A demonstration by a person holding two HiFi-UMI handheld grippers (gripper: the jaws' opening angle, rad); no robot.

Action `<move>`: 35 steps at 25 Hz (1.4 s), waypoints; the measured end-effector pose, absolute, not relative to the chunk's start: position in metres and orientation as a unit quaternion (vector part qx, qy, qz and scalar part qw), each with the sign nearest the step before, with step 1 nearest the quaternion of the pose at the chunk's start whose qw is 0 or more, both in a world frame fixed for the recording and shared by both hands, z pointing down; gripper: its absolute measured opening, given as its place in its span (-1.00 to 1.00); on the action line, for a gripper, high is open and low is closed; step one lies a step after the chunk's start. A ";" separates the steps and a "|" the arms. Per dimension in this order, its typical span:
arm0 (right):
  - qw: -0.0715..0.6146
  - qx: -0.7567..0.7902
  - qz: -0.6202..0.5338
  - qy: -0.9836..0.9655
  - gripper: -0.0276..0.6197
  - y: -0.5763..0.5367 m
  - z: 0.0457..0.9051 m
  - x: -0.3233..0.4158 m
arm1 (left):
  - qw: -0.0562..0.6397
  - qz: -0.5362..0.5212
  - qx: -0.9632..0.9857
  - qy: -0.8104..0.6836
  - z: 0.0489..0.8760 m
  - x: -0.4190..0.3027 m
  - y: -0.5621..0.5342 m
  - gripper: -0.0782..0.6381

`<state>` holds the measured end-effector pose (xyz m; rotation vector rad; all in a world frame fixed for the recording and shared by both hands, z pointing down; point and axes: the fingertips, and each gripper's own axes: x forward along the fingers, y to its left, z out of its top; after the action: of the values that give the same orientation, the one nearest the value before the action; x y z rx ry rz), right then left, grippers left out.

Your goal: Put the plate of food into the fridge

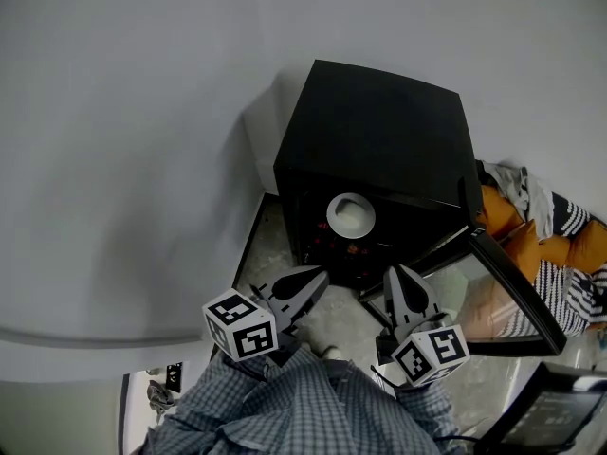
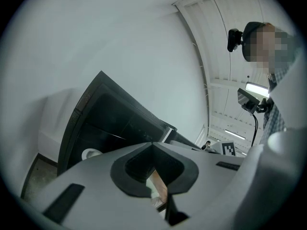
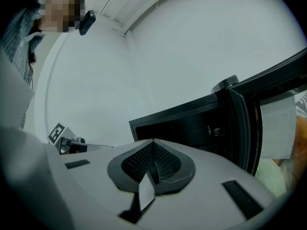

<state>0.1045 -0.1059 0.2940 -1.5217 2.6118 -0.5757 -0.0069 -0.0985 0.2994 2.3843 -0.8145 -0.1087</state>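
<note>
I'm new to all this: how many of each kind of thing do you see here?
Fridge: 1
Plate: 1
Grippers: 2, the left gripper and the right gripper
Total: 4

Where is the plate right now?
In the head view, the plate sits inside the open black fridge, mid-frame, just beyond the left hand-held gripper and right hand-held gripper.

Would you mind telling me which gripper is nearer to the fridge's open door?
Right. The right gripper sits just beside the open door, before the fridge opening; the left gripper is farther away, at the opening's left side.
</note>
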 end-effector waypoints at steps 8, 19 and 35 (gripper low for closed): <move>0.040 -0.485 -0.190 0.853 -0.90 -0.100 0.293 0.104 | 0.279 -0.012 0.919 -0.280 0.296 0.008 -0.092 -0.76; 0.035 -0.474 -0.194 0.858 -0.90 -0.095 0.288 0.096 | 0.282 -0.009 0.919 -0.274 0.294 0.013 -0.084 -0.76; 0.028 -0.469 -0.197 0.861 -0.90 -0.094 0.292 0.093 | 0.285 -0.007 0.919 -0.272 0.295 0.013 -0.082 -0.76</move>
<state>0.0932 -0.0940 0.2917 -1.4475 2.6564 -0.6089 0.0135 -0.0820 0.2950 2.4585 -0.7267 -0.0200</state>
